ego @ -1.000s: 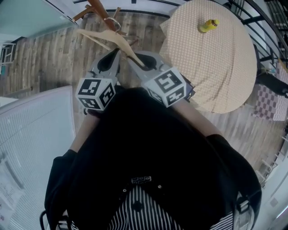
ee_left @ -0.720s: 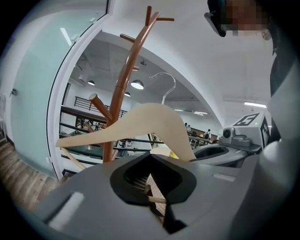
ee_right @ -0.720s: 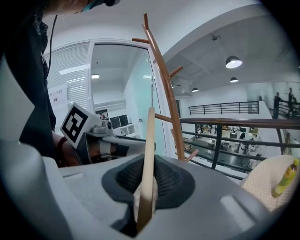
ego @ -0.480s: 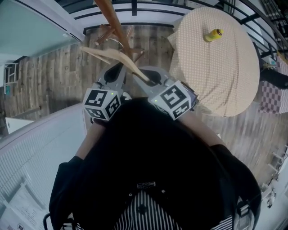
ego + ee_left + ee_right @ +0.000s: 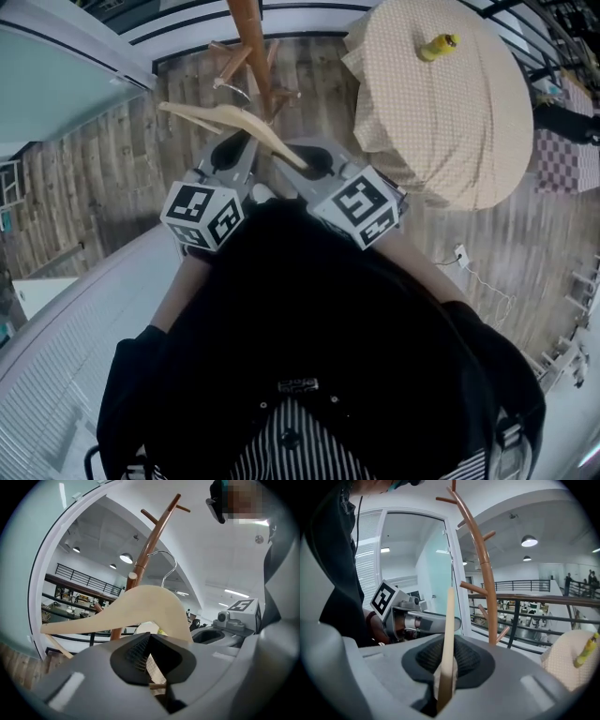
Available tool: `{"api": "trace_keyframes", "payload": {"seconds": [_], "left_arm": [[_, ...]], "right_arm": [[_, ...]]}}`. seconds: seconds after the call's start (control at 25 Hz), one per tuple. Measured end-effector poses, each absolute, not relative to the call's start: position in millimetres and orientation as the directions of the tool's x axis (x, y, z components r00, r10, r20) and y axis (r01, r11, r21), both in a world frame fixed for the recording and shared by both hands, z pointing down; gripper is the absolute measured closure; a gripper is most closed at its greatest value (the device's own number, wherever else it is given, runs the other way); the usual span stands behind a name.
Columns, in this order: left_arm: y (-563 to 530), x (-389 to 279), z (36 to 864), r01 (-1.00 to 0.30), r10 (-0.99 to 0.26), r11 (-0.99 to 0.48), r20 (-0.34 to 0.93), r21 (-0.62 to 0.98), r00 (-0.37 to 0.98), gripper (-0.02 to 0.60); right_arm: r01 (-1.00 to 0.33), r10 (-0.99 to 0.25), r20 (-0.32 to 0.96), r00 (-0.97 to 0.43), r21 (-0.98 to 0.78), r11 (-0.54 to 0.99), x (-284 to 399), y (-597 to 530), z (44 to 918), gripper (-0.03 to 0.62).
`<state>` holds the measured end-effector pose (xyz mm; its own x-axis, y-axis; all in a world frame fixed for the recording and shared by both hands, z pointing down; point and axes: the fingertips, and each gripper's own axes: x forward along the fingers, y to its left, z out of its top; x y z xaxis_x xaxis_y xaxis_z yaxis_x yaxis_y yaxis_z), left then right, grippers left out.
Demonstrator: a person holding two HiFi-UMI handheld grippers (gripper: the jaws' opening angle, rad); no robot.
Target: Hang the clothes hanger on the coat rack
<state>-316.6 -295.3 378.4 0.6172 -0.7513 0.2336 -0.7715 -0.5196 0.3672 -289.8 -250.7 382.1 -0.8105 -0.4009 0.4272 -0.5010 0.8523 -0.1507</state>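
The wood floor point(image 5: 103, 178) fills most of the head view. On it, at the right, stands a round table point(image 5: 450, 131) with a checked cloth. A person point(image 5: 309, 319) in a black top is seen from above, with both arms held out in front.

A brown rack point(image 5: 248, 37) stands just ahead of the person, left of the table. It has a tall pole with short pegs that stick out and up.

The left gripper point(image 5: 149, 660) and the right gripper point(image 5: 446, 667) sit side by side, close in front of the person. Both point toward the rack.

The hanger point(image 5: 220, 114) is pale wood with a thin metal hook point(image 5: 168, 569). It is held up in the air across the tips of both grippers, close to the rack pole. The hook is right beside the pole, but I cannot tell if it touches a peg.

The right gripper's jaws are squeezed onto one end of the hanger, which stands up thin between them. The left gripper's jaws are close together too, pinching a thin wooden piece low on the hanger. The wide part of the hanger sits above them.

A small yellow bottle point(image 5: 437, 45) lies on the table, well apart from the hanger.
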Motion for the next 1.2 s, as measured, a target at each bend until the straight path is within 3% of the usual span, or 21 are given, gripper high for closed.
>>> {"api": "trace_keyframes", "payload": {"seconds": [0.36, 1.2], "left_arm": [[-293.2, -315.9, 383.2, -0.716, -0.693, -0.596, 0.216, 0.363, 0.687, 0.577], [-344.7, -332.0, 387.8, -0.746, -0.729, -0.536, 0.229, 0.394, 0.645, 0.577]], "right_arm": [[-0.528, -0.421, 0.43, -0.799, -0.164, 0.833, -301.0, -260.8, 385.9, 0.537], [-0.52, -0.391, 0.461, -0.796, -0.191, 0.833, -304.3, -310.3, 392.4, 0.537]]}}
